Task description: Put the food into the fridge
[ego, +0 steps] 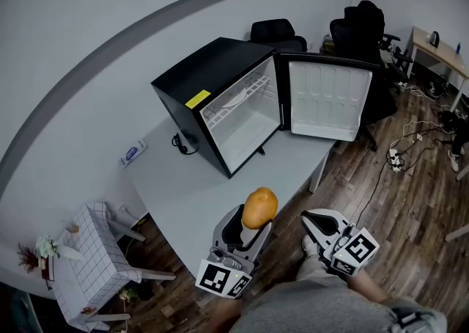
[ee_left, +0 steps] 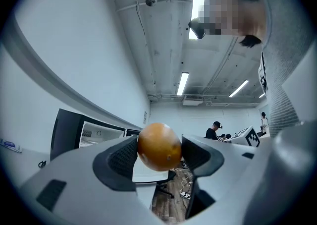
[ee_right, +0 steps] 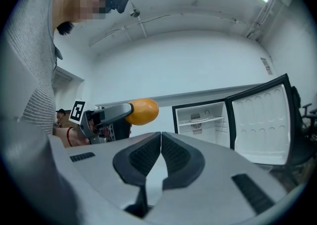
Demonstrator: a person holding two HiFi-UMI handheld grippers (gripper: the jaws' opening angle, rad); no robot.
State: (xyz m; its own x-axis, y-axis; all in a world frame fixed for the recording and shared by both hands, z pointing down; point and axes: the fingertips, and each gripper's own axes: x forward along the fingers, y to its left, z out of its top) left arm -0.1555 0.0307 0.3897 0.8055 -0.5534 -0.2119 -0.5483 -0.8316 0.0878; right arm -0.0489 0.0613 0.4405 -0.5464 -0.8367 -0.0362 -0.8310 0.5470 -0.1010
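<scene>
An orange fruit (ego: 259, 207) is clamped between the jaws of my left gripper (ego: 253, 219), held in the air near the table's front edge. The same orange (ee_left: 159, 146) fills the left gripper view, pads pressed on both its sides. My right gripper (ego: 311, 223) hovers to the right of it, jaws shut together with nothing between them, as the right gripper view shows (ee_right: 161, 152). The black mini fridge (ego: 220, 100) stands on the table with its door (ego: 327, 98) swung wide open; its white inside (ego: 242, 115) has a wire shelf and looks bare.
The grey table (ego: 190, 185) carries a small blue-labelled item (ego: 132, 154) by the wall and a cable (ego: 180, 143) beside the fridge. Office chairs (ego: 359, 27) stand behind, cables and a power strip (ego: 396, 157) lie on the wood floor, a small checked table (ego: 91, 262) sits lower left.
</scene>
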